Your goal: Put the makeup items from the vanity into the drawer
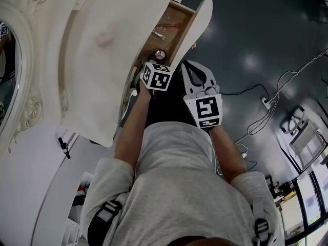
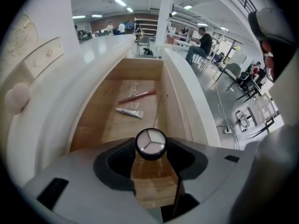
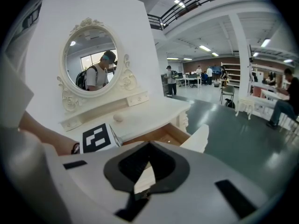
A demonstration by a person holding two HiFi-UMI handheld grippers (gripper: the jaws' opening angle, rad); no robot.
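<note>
The vanity's wooden drawer (image 2: pixel 100 120) stands open, its white front (image 1: pixel 197 24) swung out over the dark floor. Inside lie a pink lip pencil (image 2: pixel 137 96) and a small white tube (image 2: pixel 129 112). My left gripper (image 2: pixel 150 149) hangs above the drawer's near end, shut on a round black compact (image 2: pixel 150 143) with a pale three-part face; the same compact (image 1: pixel 160 54) shows in the head view. To its right my right gripper (image 1: pixel 197 72) is shut with nothing in it, and in its own view that gripper (image 3: pixel 147 149) looks over the drawer front (image 3: pixel 196 139).
The cream vanity top (image 1: pixel 97 70) lies to the left with a pale round thing (image 1: pixel 105 37) on it. An oval mirror (image 3: pixel 90 62) stands behind. Cables and a power strip (image 1: pixel 266 102) lie on the dark floor at the right. People sit at tables far off.
</note>
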